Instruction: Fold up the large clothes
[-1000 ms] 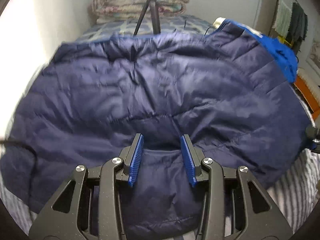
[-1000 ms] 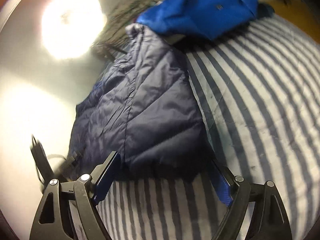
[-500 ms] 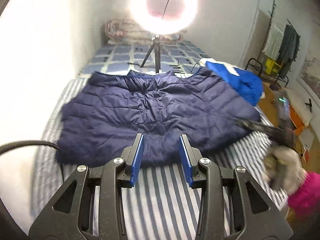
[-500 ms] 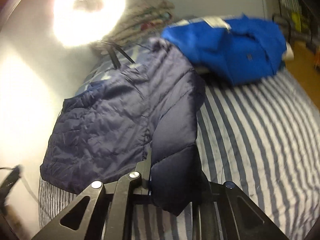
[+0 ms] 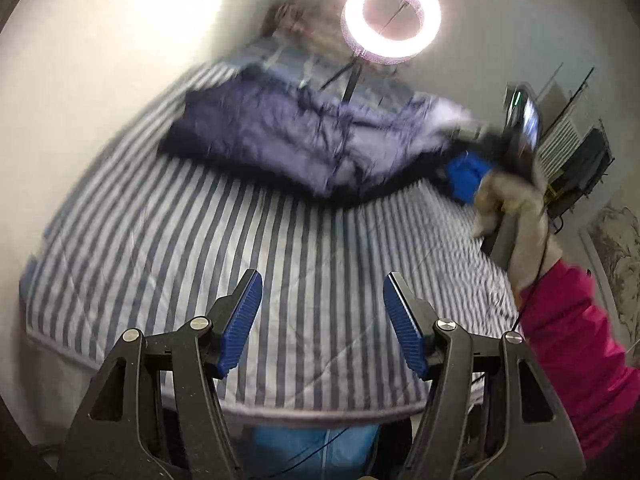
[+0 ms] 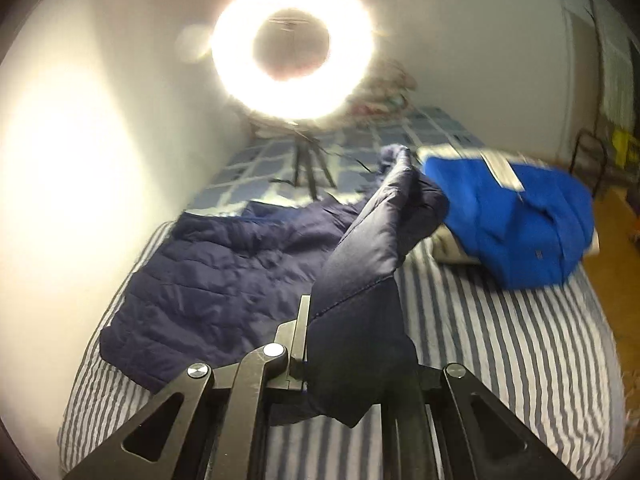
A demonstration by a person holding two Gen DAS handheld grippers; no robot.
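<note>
Left tongs [image 5: 322, 320] at bottom centre of the left wrist view: blue pads apart & opening, nothing btwn them, only the striped bed [image 5: 200, 248] below. Navy puffer jacket [image 5: 280, 140] lies blurred across the upper middle of that frame, w/ one end lifted toward the right edge, where a gloved hand [image 5: 512, 208] w/ pink sleeve [image 5: 572, 352] holds the other tool.

Right wrist view: right tongs [image 6: 344, 364] at bottom centre, jaws together & clamped on a sleeve or corner of the navy puffer jacket [image 6: 224, 276]; the pinched part rises as a ridge up the frame's middle, rest of the jacket flat on the bed at centre left. Blue garment [image 6: 516, 220] bunched at right, just beside the jacket's far end. Ring light [image 6: 292, 52] on tripod glares at top centre.
</note>
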